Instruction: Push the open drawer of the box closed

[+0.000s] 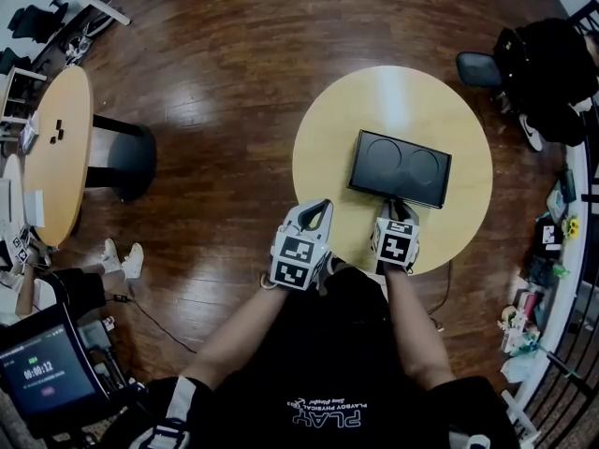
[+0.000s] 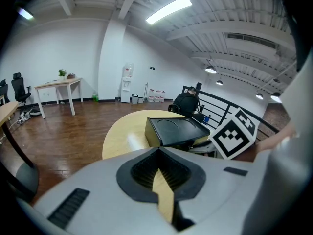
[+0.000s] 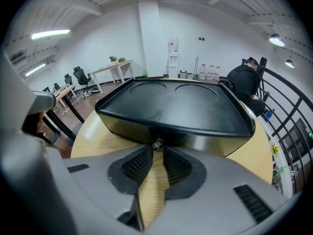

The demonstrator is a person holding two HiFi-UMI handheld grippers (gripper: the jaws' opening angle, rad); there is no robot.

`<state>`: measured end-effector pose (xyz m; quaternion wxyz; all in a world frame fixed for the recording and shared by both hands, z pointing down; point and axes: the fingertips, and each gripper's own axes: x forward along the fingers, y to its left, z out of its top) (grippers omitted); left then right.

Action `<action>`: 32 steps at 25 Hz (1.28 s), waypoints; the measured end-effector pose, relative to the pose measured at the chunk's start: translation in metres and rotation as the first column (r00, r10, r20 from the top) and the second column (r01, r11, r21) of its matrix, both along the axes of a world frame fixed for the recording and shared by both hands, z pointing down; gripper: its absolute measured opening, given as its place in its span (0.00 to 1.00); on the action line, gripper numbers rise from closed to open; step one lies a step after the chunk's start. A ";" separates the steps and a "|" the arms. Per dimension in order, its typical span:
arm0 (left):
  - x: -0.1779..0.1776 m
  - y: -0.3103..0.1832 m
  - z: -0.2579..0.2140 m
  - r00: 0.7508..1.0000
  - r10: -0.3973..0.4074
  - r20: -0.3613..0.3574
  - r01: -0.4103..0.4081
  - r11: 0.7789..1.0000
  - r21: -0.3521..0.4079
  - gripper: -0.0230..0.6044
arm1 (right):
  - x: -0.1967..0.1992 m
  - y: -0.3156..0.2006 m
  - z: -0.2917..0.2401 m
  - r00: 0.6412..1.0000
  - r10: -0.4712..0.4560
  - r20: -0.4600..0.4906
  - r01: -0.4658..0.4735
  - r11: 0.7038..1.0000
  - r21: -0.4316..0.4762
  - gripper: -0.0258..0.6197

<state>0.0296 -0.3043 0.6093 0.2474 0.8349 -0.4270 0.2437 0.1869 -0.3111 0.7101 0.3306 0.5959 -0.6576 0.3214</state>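
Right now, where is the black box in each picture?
Head view: box right of centre, on the round yellow table.
Left gripper view: box middle-right, beyond the jaws.
Right gripper view: box fills the middle, its knob at the jaw tips.
Shared landmark: the round yellow table under it.

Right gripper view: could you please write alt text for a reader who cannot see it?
The right gripper's tongs are closed on a small knob on the front of a black box, which sits on a round wooden table.
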 end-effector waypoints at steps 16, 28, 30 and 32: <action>0.001 0.003 -0.003 0.999 0.030 -0.018 -0.030 0.999 0.010 0.03 | -0.001 -0.004 -0.004 0.999 -0.010 -0.041 0.011 1.000 0.029 0.15; 0.008 0.010 -0.006 0.994 0.107 -0.037 -0.106 0.994 0.033 0.03 | 0.006 0.012 -0.041 0.995 0.080 -0.055 -0.072 0.988 0.139 0.06; 0.010 0.011 -0.008 0.991 0.126 -0.042 -0.124 0.992 0.038 0.03 | 0.004 0.014 -0.051 0.994 0.090 -0.063 -0.078 0.981 0.176 0.05; 0.010 0.013 -0.012 0.989 0.139 -0.050 -0.137 0.990 0.044 0.03 | 0.002 0.019 -0.063 0.993 0.099 -0.064 -0.083 0.973 0.213 0.05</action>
